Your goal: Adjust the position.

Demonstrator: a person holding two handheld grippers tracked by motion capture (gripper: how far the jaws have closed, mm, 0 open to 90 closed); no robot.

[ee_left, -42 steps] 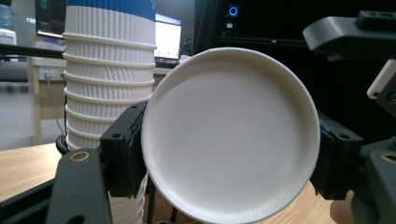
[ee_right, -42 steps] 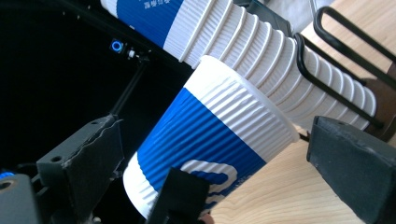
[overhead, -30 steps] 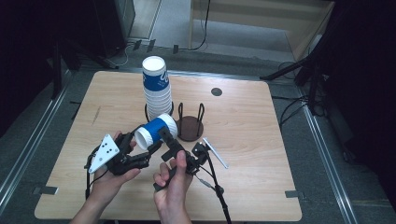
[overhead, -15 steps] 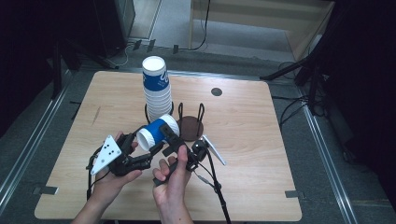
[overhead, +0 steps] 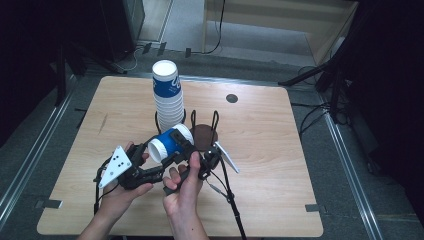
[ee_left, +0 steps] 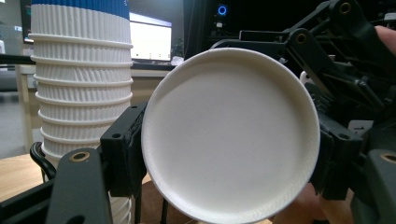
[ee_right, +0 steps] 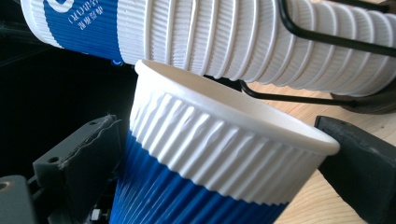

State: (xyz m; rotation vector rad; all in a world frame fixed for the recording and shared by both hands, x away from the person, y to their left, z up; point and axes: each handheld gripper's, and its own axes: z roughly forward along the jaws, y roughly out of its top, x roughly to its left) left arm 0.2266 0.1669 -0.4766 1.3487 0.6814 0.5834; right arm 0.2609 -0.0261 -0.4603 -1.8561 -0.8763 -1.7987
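High view: both the left gripper (overhead: 150,172) and right gripper (overhead: 187,150) clamp a sideways cup (overhead: 170,142), bottom toward the person.

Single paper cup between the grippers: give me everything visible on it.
The paper cup is ribbed, with a white band under a rolled rim and a blue lower body. It lies tipped on its side above the table, just in front of the cup stack. The right hand-held gripper clamps its wall; the left hand-held gripper frames it.

A round dark spot (overhead: 231,98) sat at the table's (overhead: 280,190) upper right, perhaps a cable hole.
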